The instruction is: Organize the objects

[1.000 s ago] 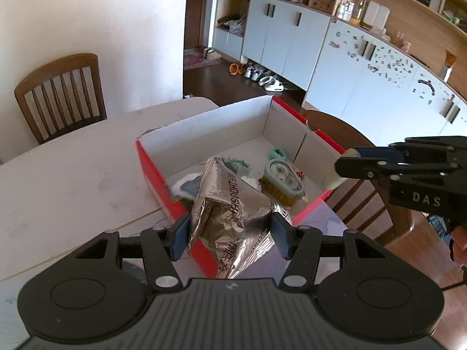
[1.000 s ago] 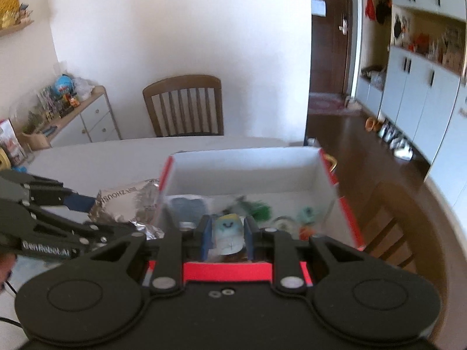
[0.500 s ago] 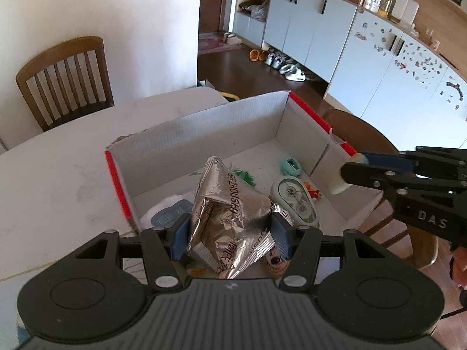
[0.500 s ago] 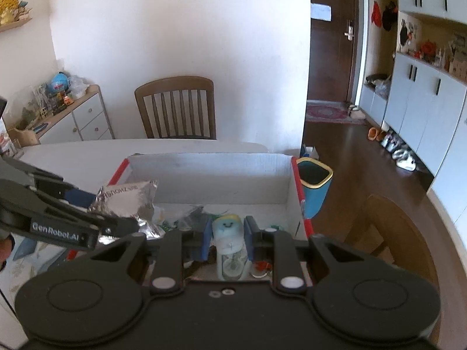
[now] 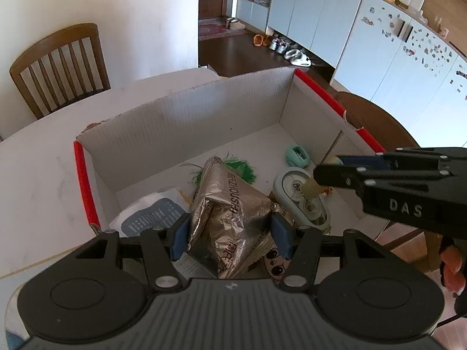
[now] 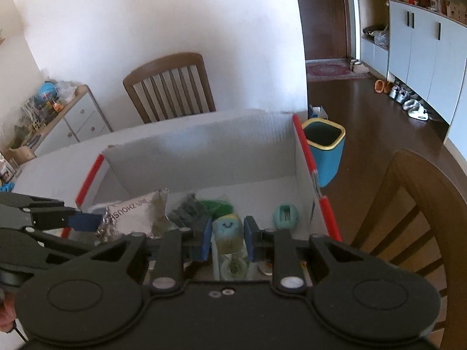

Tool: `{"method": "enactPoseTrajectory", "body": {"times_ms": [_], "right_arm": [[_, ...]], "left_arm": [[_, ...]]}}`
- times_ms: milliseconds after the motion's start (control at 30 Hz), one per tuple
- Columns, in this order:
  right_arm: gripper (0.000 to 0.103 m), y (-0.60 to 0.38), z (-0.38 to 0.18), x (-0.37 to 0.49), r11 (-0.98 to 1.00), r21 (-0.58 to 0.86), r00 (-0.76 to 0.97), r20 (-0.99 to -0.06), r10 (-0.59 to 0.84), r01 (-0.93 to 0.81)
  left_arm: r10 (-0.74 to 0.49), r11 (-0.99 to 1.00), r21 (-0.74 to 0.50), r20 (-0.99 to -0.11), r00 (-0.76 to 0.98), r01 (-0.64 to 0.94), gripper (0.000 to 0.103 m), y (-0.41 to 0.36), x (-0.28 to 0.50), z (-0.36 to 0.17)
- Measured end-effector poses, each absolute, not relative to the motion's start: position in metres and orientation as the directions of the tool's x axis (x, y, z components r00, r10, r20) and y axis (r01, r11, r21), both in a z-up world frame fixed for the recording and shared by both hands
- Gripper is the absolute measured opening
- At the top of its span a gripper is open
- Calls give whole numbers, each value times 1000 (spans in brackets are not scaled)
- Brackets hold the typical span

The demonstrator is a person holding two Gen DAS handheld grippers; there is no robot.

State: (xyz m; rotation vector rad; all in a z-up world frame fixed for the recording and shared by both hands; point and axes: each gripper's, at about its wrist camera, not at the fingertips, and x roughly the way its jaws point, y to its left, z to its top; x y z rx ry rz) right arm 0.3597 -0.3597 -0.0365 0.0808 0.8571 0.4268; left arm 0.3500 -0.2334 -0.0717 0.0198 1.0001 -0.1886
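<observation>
- Left wrist view: the left gripper [image 5: 229, 232], clamped on the foil bag [image 5: 233, 213], has advanced from the rim to over the cardboard box [image 5: 186, 122]; release seems near.
- Right wrist view: the right gripper [image 6: 227, 237], closed on the smiley sponge [image 6: 227, 232], now hangs inside the box too.

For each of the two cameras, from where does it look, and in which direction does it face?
Left wrist: sits on the left gripper, looks forward and down into the cardboard box; its fingers clamp a foil bag; the right gripper and some fingertips of a hand show at the right.
Right wrist: sits on the right gripper, looks into the same box toward a wooden chair; its fingers hold a small smiley-face toy; the left gripper enters from the left.
Shared: box, foil bag, mint-green object, each other's gripper.
</observation>
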Motion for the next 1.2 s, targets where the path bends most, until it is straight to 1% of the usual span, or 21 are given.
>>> {"method": "enactPoseTrajectory", "body": {"times_ms": [167, 300, 367, 400, 433, 467, 500, 533, 567, 800, 833, 933, 1133, 1200], "right_arm": [[22, -366, -44, 355, 909, 235, 542, -741, 397, -344], [23, -367, -44, 355, 909, 231, 539, -744, 395, -346], [29, -367, -43, 354, 908, 233, 533, -747, 397, -349], [30, -366, -41, 354, 907, 232, 533, -747, 397, -351], [33, -366, -40, 353, 906, 230, 532, -747, 399, -356], [42, -367, -38, 352, 906, 226, 535, -746, 397, -358], [47, -367, -37, 351, 908, 219, 540, -745, 392, -356], [58, -368, -36, 349, 910, 214, 548, -740, 389, -355], [62, -369, -34, 348, 910, 213, 556, -734, 390, -356], [65, -370, -19, 338, 902, 225, 567, -714, 410, -369], [66, -369, -16, 336, 901, 226, 569, -711, 413, -371], [67, -366, -8, 329, 900, 225, 579, -701, 416, -374], [71, -357, 10, 309, 900, 229, 607, -674, 422, -371], [73, -353, 16, 300, 899, 233, 616, -662, 426, -372]], "left_arm": [[-148, 984, -72, -839, 524, 163, 58, -234, 351, -75], [-143, 985, -71, -840, 523, 155, 59, -236, 351, -76], [-144, 986, -75, -838, 526, 151, 60, -236, 351, -76], [-143, 986, -76, -838, 526, 147, 61, -236, 351, -76], [-146, 986, -81, -838, 526, 144, 61, -235, 350, -76], [-144, 987, -82, -837, 527, 140, 61, -235, 350, -77], [-143, 987, -82, -837, 528, 137, 61, -234, 349, -76], [-144, 987, -83, -836, 529, 137, 63, -234, 348, -76], [-141, 988, -81, -836, 531, 134, 65, -234, 347, -76], [-136, 988, -69, -811, 568, 138, 67, -228, 334, -66], [-136, 988, -68, -806, 576, 139, 68, -227, 332, -63], [-145, 988, -79, -790, 595, 135, 78, -221, 323, -55], [-172, 983, -89, -759, 628, 161, 78, -207, 305, -39], [-182, 981, -95, -748, 638, 169, 81, -200, 297, -33]]}}
